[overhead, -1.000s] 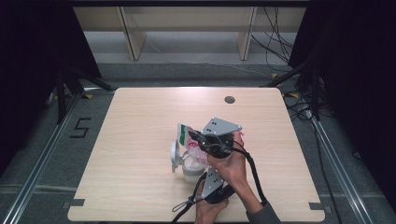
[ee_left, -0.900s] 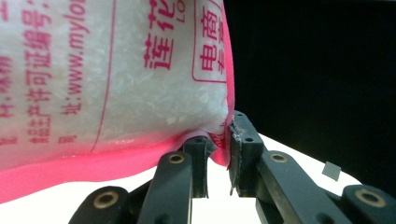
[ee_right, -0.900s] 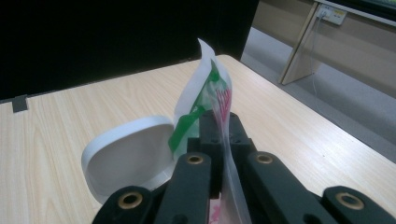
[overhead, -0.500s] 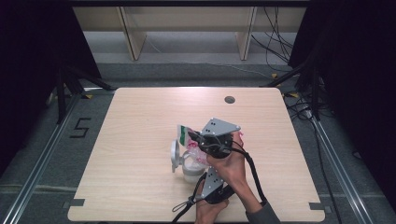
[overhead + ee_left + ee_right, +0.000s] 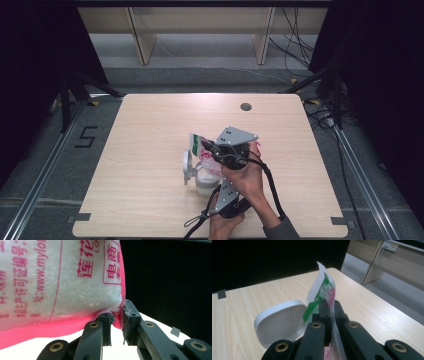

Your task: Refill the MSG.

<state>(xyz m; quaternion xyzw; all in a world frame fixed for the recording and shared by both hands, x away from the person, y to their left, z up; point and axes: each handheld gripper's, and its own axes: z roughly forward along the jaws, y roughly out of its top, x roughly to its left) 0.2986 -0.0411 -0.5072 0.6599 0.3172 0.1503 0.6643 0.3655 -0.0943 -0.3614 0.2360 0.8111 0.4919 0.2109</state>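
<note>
A plastic bag (image 5: 62, 277) of white granules with pink print is held between both grippers above the table. My left gripper (image 5: 116, 317) is shut on the bag's pink lower corner. My right gripper (image 5: 329, 305) is shut on the bag's thin green and pink top edge (image 5: 322, 290). In the high view the bag (image 5: 202, 150) hangs tilted over a white tub (image 5: 202, 185) with its lid (image 5: 187, 167) swung open to the left. There the right gripper (image 5: 216, 150) is above the left gripper (image 5: 218, 182), whose hand comes in from the bottom edge.
The light wooden table (image 5: 150, 125) has a round cable hole (image 5: 245, 106) at the back. The tub's open white lid (image 5: 280, 322) lies just beyond the right gripper's jaws. Cables trail from both grippers toward the front edge.
</note>
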